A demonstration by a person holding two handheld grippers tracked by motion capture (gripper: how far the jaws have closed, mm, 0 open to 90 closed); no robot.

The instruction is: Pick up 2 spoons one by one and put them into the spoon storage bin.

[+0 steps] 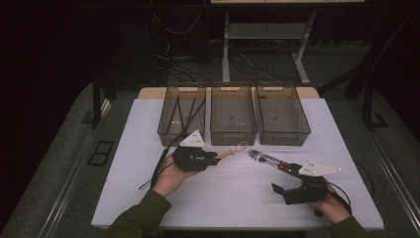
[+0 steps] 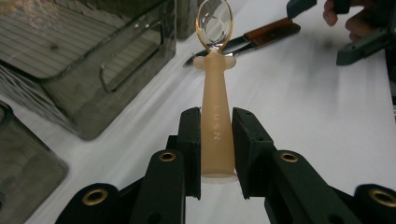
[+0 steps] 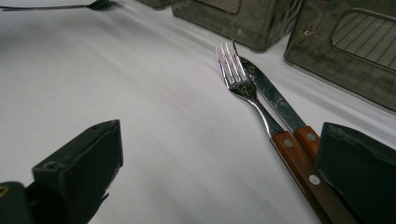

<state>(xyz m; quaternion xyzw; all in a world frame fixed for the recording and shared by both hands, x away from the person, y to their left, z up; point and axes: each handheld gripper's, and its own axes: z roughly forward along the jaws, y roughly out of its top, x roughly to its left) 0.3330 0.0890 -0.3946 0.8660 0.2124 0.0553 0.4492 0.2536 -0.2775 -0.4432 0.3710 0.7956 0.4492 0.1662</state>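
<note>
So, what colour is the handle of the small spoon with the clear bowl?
Pale peach-beige; the spoon handle shows best in the left gripper view.

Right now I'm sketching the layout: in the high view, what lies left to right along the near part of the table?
Left gripper → spoon → fork and knife → right gripper.
</note>
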